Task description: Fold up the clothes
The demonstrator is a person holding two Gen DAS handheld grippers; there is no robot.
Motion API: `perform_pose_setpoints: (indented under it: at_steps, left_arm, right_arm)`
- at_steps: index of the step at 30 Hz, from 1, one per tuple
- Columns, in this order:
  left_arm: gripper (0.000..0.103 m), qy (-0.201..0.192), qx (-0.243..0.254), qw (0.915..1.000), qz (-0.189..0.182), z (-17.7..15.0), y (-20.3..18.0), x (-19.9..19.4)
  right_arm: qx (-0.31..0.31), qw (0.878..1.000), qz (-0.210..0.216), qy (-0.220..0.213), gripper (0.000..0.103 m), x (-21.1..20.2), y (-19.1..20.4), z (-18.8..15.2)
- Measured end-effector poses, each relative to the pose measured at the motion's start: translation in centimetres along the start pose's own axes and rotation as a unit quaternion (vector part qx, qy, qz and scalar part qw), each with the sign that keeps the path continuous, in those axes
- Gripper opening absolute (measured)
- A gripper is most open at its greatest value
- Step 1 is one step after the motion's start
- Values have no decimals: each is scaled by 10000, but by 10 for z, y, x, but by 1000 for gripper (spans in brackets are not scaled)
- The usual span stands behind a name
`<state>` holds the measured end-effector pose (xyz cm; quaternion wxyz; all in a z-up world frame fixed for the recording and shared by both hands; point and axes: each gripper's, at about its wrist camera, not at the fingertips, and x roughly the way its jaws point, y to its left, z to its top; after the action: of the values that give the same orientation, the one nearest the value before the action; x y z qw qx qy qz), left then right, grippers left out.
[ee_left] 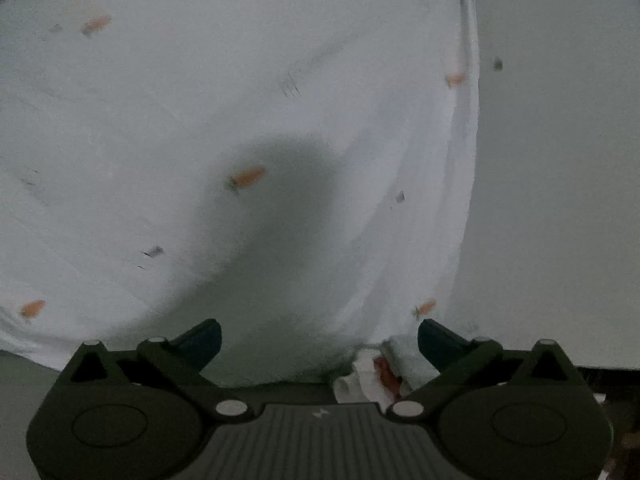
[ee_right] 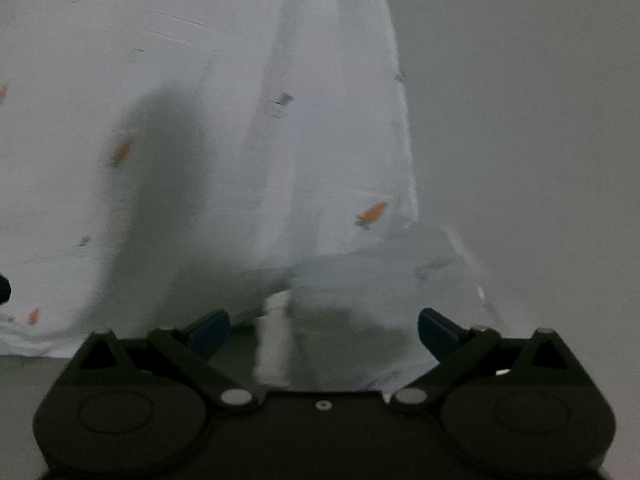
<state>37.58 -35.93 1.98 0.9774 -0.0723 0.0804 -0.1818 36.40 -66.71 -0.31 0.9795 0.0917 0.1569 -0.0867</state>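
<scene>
Left wrist: my left gripper point(ee_left: 319, 334) is spread wide, gripping nothing, over the white carrot-print garment point(ee_left: 200, 120) lying on the grey table point(ee_left: 560, 160) | Right wrist: my right gripper point(ee_right: 324, 326) likewise gapes (blurry), folded garment edge point(ee_right: 360, 272) beneath.

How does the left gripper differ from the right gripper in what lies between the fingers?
Between the open fingers of the left gripper the white carrot-print garment lies mostly flat, with a bunched hem near one finger. Between the open fingers of the right gripper a folded flap of it overlaps another layer. The left view shows more carrots; the right shows fewer. Both grippers are open and grip nothing.
</scene>
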Motion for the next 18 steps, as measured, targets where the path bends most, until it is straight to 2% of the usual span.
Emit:
perform_pose_setpoints:
  at_steps: [3,5,11,15,18]
  left_arm:
    - [103,-227,-360,9990,115,4,13,-47]
    - [103,-403,-356,9984,194,7,17,-73]
    - [103,-533,138,9949,845,13,34,-142]
    - [103,0,132,9937,1114,17,70,-181]
    - [103,335,243,9894,1389,12,103,-215]
  right_arm:
    - [-159,9995,237,-152,102,-33,32,-10]
    - [-285,9987,382,-176,102,-51,54,-19]
    - [-413,9960,788,-26,102,-104,125,-49]
    - [-335,9941,1024,154,102,-143,180,-68]
    - [-338,9925,1129,322,102,-170,224,-83]
